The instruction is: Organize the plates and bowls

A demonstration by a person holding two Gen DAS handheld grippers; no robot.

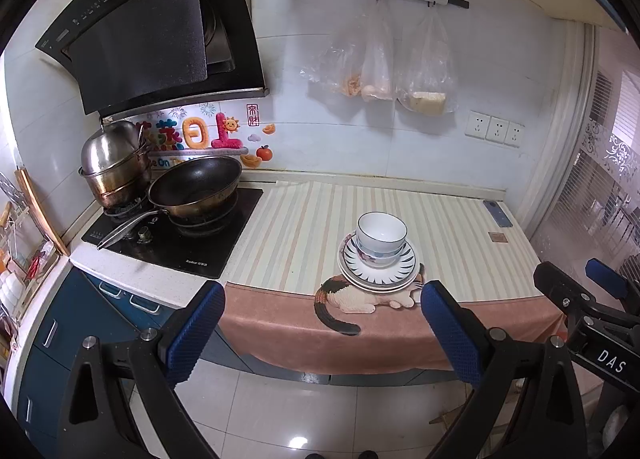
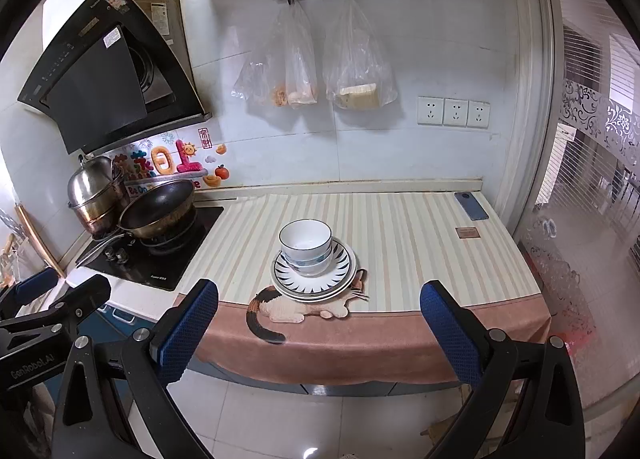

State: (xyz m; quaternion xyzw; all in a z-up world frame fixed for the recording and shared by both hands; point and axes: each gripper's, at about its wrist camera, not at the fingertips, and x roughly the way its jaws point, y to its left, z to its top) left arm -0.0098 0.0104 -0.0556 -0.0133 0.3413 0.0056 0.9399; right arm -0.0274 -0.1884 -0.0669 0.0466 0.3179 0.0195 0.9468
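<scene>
Stacked white bowls (image 1: 381, 237) with dark rims sit on stacked plates (image 1: 405, 264) with a blue ray pattern, on the striped cloth of the counter (image 1: 296, 235). The same bowls (image 2: 305, 245) and plates (image 2: 344, 265) show in the right wrist view. My left gripper (image 1: 322, 301) is open and empty, held back from the counter's front edge, over the floor. My right gripper (image 2: 318, 299) is open and empty too, level with the left one and to its right. Neither touches the dishes.
A gas hob (image 1: 172, 235) with a black wok (image 1: 196, 185) and a steel steamer pot (image 1: 112, 163) stands left of the cloth. A phone (image 2: 471, 205) and a small brown square (image 2: 467, 232) lie at the back right. Plastic bags (image 2: 320, 67) hang on the wall.
</scene>
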